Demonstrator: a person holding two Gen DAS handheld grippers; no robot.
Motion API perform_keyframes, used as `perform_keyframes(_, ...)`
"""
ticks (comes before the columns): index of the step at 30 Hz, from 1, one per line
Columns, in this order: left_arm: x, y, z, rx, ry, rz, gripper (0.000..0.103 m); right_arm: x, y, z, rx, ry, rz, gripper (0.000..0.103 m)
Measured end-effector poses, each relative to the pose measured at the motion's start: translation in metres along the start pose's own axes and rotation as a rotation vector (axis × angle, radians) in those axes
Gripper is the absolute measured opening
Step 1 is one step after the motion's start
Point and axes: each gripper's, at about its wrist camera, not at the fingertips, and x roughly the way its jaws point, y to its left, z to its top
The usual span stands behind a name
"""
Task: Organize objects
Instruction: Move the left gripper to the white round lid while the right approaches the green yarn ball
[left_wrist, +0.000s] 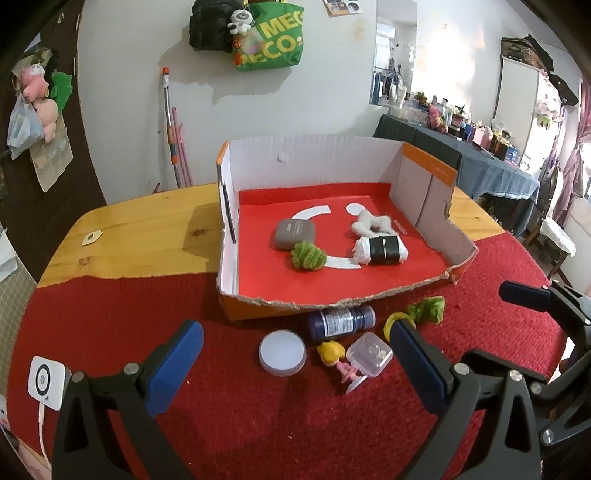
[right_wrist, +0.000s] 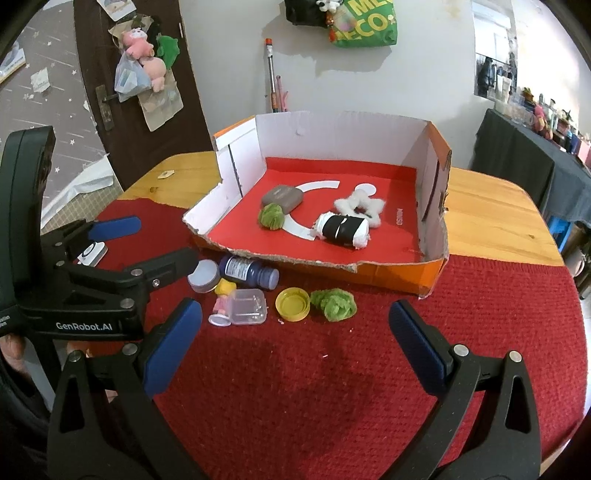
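Torn-edged cardboard box (left_wrist: 406, 290) with a red floor, resting on a knitted red cloth (right_wrist: 332, 387) over a wooden table (left_wrist: 140, 236). Inside lie a rounded grey case (left_wrist: 295, 233), a fuzzy green pom-pom (left_wrist: 308, 255), a white fluffy ring (left_wrist: 371, 223) and a white roll banded in black (left_wrist: 382, 250). In front of the box: a dark blue bottle (left_wrist: 341, 322), a round white-lidded jar (left_wrist: 282, 352), a blonde figurine (left_wrist: 338, 360), a clear plastic case (left_wrist: 369, 353), a yellow cap (right_wrist: 292, 304) and a second green pom-pom (right_wrist: 334, 303). The left gripper (left_wrist: 295, 369) and the right gripper (right_wrist: 295, 347) are both spread wide, empty.

Torn cardboard box (right_wrist: 388, 275), knitted cloth (right_wrist: 369, 369), wooden table (right_wrist: 491, 221)
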Motion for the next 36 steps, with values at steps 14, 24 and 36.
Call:
perform_keyframes(14,0.015,0.003,-0.015,-0.015,0.041,-0.003,0.103,0.017,0.000,-0.015,-0.005,0.060,-0.023,0.103)
perform_keyframes(24,0.028,0.013,-0.022,-0.037,0.066,0.008,0.103,0.030,-0.014,-0.020,0.052,0.089,-0.013,0.079)
perform_keyframes(36,0.046,0.028,-0.026,-0.066,0.107,-0.007,0.087,0.050,-0.030,-0.020,0.100,0.114,-0.015,0.056)
